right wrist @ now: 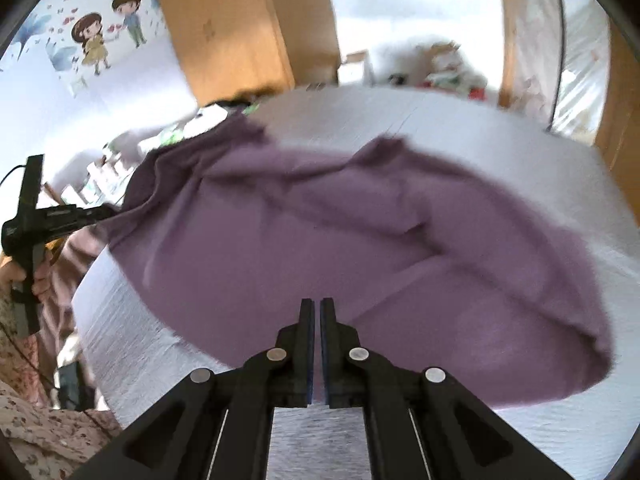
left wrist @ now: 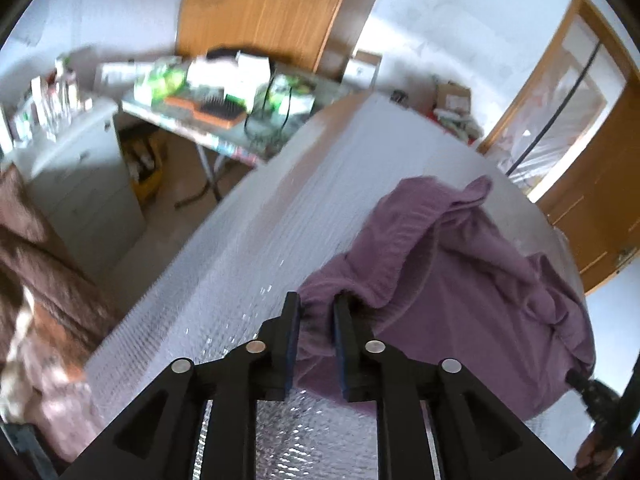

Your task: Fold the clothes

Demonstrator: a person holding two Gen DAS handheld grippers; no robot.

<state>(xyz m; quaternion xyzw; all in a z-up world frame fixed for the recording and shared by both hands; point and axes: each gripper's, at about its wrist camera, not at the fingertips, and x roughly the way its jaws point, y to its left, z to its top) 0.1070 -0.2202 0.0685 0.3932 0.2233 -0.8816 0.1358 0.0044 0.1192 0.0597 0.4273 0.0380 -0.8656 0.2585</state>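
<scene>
Black fingers of the left gripper (left wrist: pixel 316 308) clamped a bunched edge of the purple garment (left wrist: pixel 460 280) at lower centre; the right gripper (right wrist: pixel 317 312), jaws nearly shut, pinched its near hem. Rumpled and half-lifted over the white table (right wrist: pixel 500 128), the garment lay unfolded.

Bare quilted white counter (left wrist: pixel 248 248) open left of and beyond the purple garment (left wrist: pixel 460 280), free for passage up to the far edge. Cluttered folding table (left wrist: pixel 224 120) and white drawer cabinet (left wrist: pixel 80 168) standing off the left side, across a gap of floor. Wooden door (left wrist: pixel 600 184) close past the right edge. Near strip of counter under the right gripper (right wrist: pixel 315 312) also clear.
</scene>
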